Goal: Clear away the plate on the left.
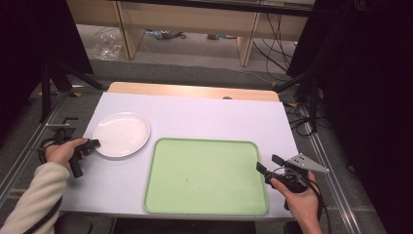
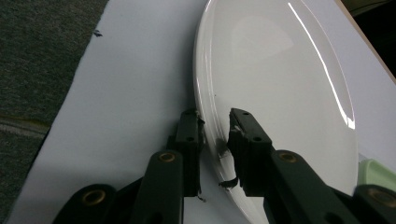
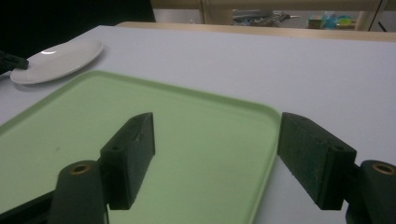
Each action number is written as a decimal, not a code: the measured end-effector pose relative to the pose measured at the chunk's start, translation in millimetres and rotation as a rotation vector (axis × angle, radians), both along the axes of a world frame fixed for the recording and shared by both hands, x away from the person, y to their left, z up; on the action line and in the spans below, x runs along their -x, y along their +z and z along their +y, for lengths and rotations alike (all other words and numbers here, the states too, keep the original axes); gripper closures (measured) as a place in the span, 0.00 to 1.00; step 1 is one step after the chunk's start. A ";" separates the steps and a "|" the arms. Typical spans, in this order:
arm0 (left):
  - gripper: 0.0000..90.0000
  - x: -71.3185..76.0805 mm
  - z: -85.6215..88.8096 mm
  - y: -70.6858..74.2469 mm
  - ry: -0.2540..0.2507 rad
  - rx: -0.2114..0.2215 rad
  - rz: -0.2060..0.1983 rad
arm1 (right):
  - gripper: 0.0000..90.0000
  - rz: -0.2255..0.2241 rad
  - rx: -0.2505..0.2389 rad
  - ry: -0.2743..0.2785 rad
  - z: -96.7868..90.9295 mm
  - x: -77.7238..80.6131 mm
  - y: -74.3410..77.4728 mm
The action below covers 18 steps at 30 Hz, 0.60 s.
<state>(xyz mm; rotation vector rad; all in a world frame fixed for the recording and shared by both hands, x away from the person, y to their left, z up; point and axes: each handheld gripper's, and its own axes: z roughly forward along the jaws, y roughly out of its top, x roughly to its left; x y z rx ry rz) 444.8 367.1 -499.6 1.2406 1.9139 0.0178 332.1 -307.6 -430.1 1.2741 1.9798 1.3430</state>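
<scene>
Plate (image 2: 280, 84) rim pinched by left gripper (image 2: 215, 135) fingers; right gripper (image 3: 215, 154) spread by tray (image 1: 204, 175); lift probably next.

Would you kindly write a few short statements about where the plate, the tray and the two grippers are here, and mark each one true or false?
1. The white plate lies on the table, left of the green tray. True.
2. The left gripper has its jaws on either side of the plate's rim. True.
3. The tray holds a cup. False: nothing stands on it.
4. The right gripper is shut on the tray's edge. False: its jaws stand wide apart at the tray's right edge, gripping nothing.
5. The plate sits inside the tray. False: it is beside it, on the table.
</scene>
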 end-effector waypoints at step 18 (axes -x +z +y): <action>0.97 5.0 6.5 14.9 -0.005 0.143 -0.163 | 0.32 -0.006 -0.032 0.005 1.8 -0.9 -1.2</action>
